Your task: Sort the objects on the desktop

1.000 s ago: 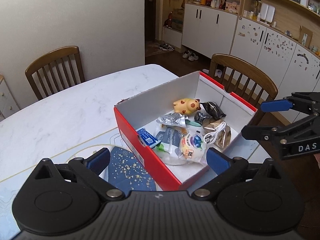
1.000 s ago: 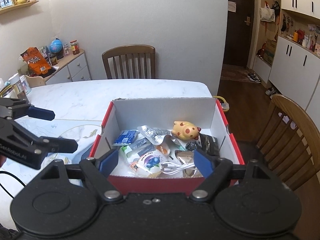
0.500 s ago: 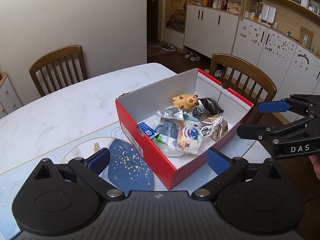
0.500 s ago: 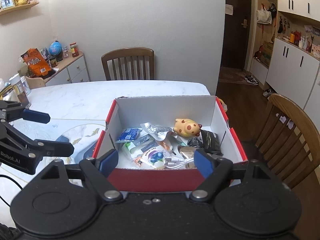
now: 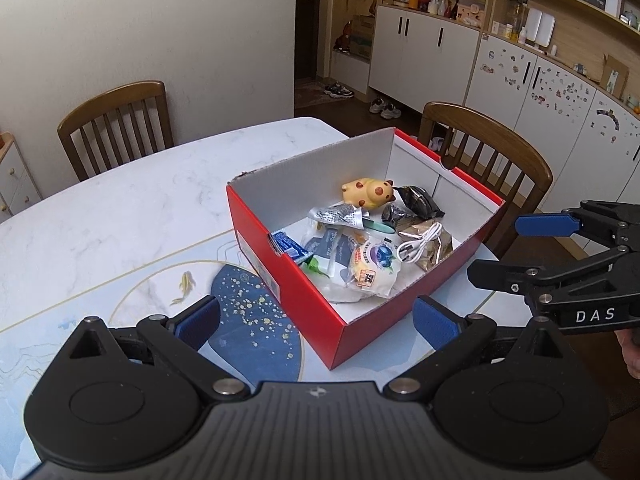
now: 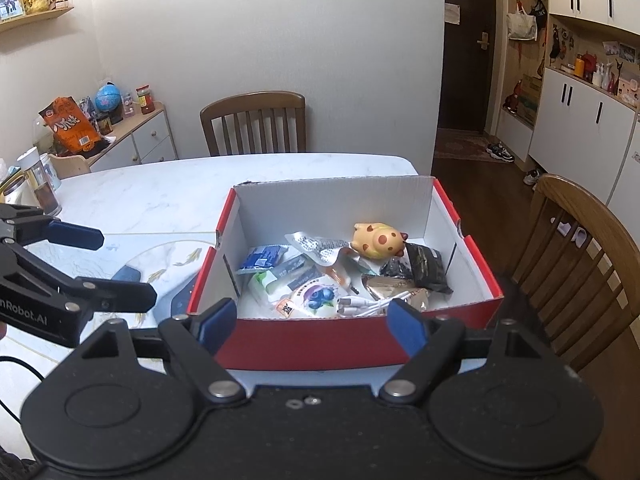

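Observation:
A red cardboard box (image 5: 288, 292) (image 6: 312, 346) with white inner walls stands on the marble table. Inside lie a yellow spotted toy (image 5: 366, 193) (image 6: 376, 240), a white cable (image 5: 420, 242) (image 6: 366, 304), a blueberry packet (image 5: 374, 266) (image 6: 314, 298), a blue packet (image 5: 288, 245) (image 6: 262, 256) and dark foil wrappers (image 6: 424, 266). My left gripper (image 5: 316, 320) (image 6: 127, 268) hovers open at the box's near left corner. My right gripper (image 6: 312, 325) (image 5: 496, 249) hangs open just before the box's near wall. Neither holds anything.
A placemat with a dark blue disc (image 5: 256, 320) lies left of the box. Wooden chairs (image 6: 254, 124) (image 6: 580, 264) stand at the far side and the right end of the table. A jar (image 6: 38, 184) stands at the table's left edge, beside a low cabinet (image 6: 132, 140).
Both views have drawn back slightly from the box, which now looks a little smaller. The things in the box lie as before, and both grippers stay open.

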Demonstrator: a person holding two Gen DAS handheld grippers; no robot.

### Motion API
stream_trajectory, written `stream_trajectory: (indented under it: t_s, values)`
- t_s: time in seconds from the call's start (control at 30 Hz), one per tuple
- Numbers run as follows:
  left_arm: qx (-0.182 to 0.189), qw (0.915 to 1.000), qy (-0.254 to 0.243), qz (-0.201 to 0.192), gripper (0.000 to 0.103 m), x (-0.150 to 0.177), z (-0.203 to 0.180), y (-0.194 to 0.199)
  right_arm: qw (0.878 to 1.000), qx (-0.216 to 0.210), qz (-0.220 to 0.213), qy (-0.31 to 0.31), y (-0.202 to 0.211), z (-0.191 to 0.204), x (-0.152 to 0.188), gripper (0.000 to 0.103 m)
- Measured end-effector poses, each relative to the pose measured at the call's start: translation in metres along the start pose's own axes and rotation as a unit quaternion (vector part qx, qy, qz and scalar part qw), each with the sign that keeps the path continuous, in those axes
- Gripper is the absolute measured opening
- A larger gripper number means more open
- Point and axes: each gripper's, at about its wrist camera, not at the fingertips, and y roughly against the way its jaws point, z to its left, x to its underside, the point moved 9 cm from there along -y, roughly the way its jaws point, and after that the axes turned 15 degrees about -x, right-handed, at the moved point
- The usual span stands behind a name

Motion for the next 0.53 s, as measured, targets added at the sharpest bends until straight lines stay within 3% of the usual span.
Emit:
stream_trajectory:
  t_s: [0.53]
  values:
    - [0.001, 1.0, 0.007, 0.0, 0.103, 0.0019, -0.0005, -0.0004, 1.0, -0.001, 0.002, -0.006, -0.0006, -0.0022, 0.0021, 0.083]
